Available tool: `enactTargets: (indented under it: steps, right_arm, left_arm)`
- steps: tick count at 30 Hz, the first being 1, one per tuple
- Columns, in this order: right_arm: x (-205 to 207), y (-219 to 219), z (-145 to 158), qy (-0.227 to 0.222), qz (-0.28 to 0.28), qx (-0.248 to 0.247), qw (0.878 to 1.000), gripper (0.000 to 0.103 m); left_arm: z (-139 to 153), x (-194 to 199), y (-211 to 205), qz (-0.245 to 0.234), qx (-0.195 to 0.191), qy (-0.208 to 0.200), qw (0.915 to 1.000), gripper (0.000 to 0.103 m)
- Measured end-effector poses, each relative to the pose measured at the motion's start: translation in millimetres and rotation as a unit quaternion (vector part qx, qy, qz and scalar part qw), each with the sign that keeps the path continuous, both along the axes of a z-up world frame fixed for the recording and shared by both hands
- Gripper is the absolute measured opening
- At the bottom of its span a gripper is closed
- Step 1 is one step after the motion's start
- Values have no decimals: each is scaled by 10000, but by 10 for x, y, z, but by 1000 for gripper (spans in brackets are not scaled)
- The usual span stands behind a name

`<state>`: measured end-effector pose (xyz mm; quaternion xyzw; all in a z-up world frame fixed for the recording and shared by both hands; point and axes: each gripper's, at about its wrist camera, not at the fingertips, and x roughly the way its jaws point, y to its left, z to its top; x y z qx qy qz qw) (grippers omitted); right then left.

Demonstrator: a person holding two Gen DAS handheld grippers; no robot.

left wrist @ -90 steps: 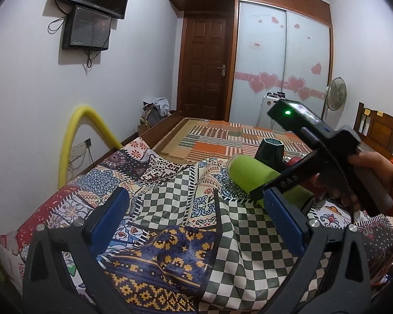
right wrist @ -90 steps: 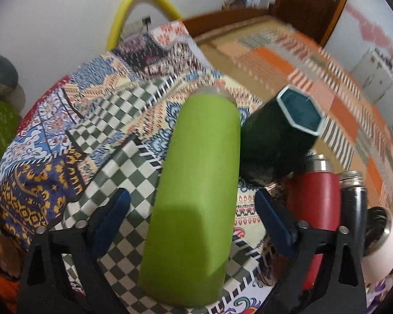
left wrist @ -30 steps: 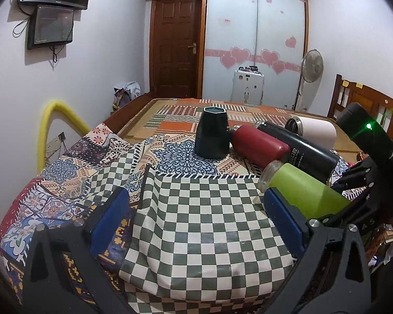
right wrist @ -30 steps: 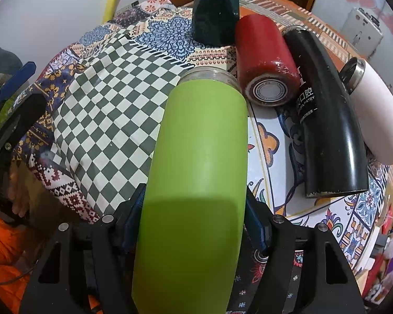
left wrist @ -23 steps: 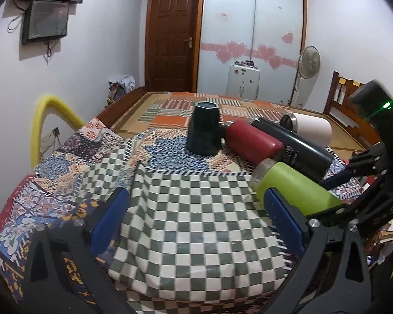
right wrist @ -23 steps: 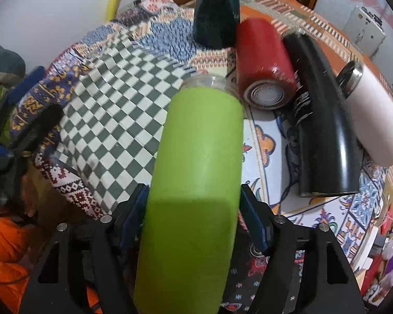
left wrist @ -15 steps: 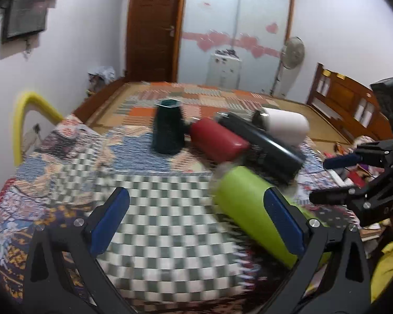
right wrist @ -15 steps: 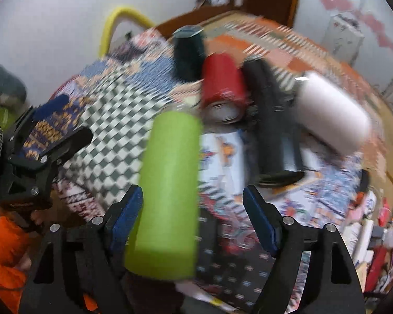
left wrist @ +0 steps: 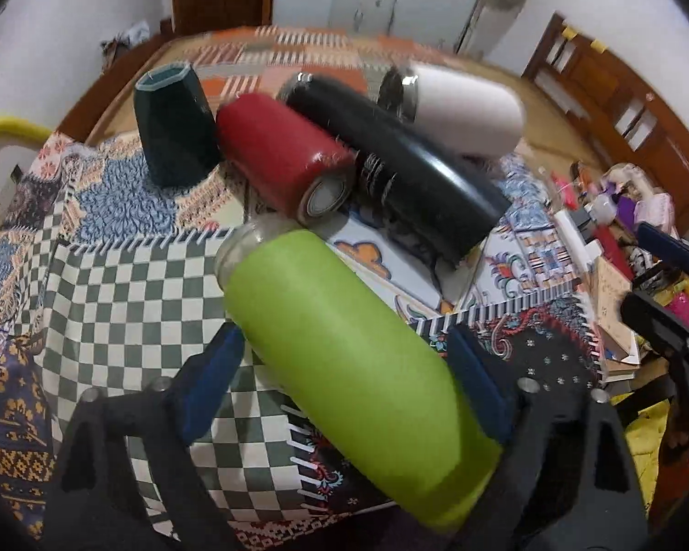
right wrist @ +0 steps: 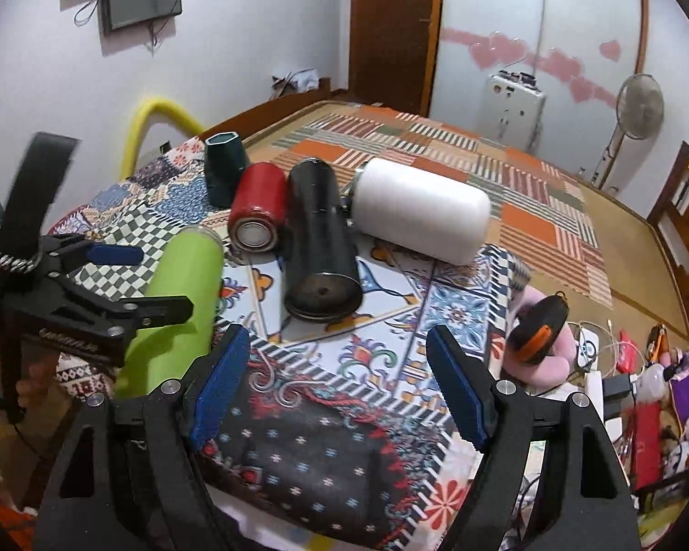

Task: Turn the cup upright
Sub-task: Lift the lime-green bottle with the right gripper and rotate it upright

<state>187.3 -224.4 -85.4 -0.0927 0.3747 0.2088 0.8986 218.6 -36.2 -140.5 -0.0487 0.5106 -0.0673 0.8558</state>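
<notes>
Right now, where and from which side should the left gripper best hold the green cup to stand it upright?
Mid-body of the green cup, across its round sides: it lies flat, clear mouth pointing away, with the left gripper already straddling it, jaws apparently not yet closed.

The left wrist view looks down from close over the green cup [left wrist: 344,344], toward the door. The right wrist view sits farther back at the desk [right wrist: 436,317] edge, facing the wardrobe. Both share the green cup [right wrist: 179,294], the other bottles and the patterned cloth.
</notes>
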Motion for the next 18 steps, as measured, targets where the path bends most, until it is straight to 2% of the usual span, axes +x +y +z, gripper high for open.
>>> enactTargets:
  steps: [6,10,12,18]
  right_arm:
    - [-37,-132,-24,-238,-40,68,9997,77]
    - [-40,-175,-41,-289,-28,136,9995,77]
    - [-39,-190,-44,-300,-35,161,9994,77]
    - [-44,-241,-81,-305,-38,160,9994,77]
  left_arm:
    - [-53,139,-19,25,39,263,9996,91]
    - [-205,305,68,238,-529,905,9942,92]
    - [-277,379,88,281,-718,1093,9910,90]
    - [-314,424,49,394,-725,996,9916,87]
